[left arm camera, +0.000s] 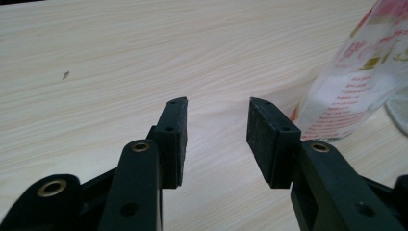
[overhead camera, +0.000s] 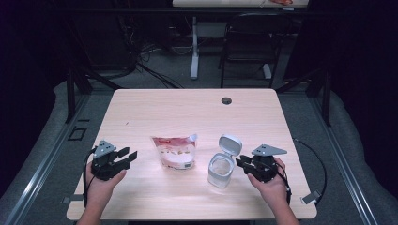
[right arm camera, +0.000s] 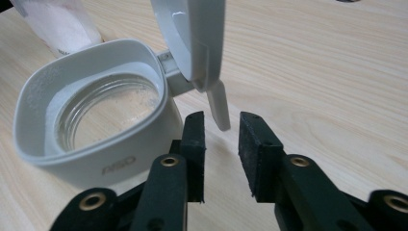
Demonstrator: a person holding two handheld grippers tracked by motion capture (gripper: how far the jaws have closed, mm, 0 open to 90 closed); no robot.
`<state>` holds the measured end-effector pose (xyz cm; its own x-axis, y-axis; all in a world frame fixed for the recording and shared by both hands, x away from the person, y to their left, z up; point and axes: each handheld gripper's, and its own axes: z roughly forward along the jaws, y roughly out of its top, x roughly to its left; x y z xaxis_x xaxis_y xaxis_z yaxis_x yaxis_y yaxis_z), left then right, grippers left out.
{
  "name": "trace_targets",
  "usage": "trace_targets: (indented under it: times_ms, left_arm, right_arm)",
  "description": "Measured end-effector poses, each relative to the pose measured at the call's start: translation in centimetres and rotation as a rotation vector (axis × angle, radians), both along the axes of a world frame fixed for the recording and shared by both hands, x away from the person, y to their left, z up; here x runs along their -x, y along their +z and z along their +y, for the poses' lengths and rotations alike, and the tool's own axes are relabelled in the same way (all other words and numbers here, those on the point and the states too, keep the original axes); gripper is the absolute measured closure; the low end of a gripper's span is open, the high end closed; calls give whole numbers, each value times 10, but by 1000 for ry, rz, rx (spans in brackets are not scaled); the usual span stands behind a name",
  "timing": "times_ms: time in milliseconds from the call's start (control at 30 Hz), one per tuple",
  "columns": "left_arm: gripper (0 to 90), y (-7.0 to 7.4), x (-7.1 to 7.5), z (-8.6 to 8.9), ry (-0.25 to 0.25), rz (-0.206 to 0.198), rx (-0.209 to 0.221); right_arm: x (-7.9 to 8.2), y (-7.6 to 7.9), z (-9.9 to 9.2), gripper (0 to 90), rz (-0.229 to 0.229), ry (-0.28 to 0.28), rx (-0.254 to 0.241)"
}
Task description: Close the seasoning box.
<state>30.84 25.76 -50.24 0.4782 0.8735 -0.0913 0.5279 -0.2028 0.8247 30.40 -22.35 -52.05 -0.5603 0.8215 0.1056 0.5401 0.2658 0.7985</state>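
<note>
Container (overhead camera: 221, 169): clear jar body with white square-rounded collar, standing upright at lower centre-right of the high view. Hinged lid (overhead camera: 230, 143) flipped up and back, tab (right arm camera: 219, 107) hanging down in the right gripper view. Embossed wording on the collar front (right arm camera: 118, 165) is small and upside down; not legible. Inside looks empty apart from a faint dusting on the glass.

Right gripper (overhead camera: 241, 163): just right of the container; fingers (right arm camera: 194, 144) parted a moderate gap, nothing between them, the left one close beside the collar.

Pouch (overhead camera: 173, 151): left of the container, mid-frame, standing, top open; red and white print, white granules visible through the clear lower part. Red text lines (left arm camera: 349, 98) too blurred to read.

Left gripper (overhead camera: 129, 156): lower left, apart from the pouch; fingers (left arm camera: 174, 132) open, empty, over bare bench (overhead camera: 187, 108).
</note>
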Motion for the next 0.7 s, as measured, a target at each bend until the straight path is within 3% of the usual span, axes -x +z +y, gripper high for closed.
trace_targets:
  times_ms: [100,300,333,533,700]
  left_arm:
    - [574,3,1,-1,-7,-3,15]
    - [559,9,1,-4,-40,1,44]
    - [560,10,1,-6,-53,0,45]
    - [569,21,4,-14,-105,-7,23]
    - [603,31,6,-21,-140,-18,-7]
  right_arm:
    - [7,5,-7,622,11,5,14]
    - [17,12,-8,620,-49,32,62]
    - [20,16,-8,620,-47,38,45]
    - [25,27,-9,618,-27,70,44]
    - [30,35,-8,597,-42,80,65]
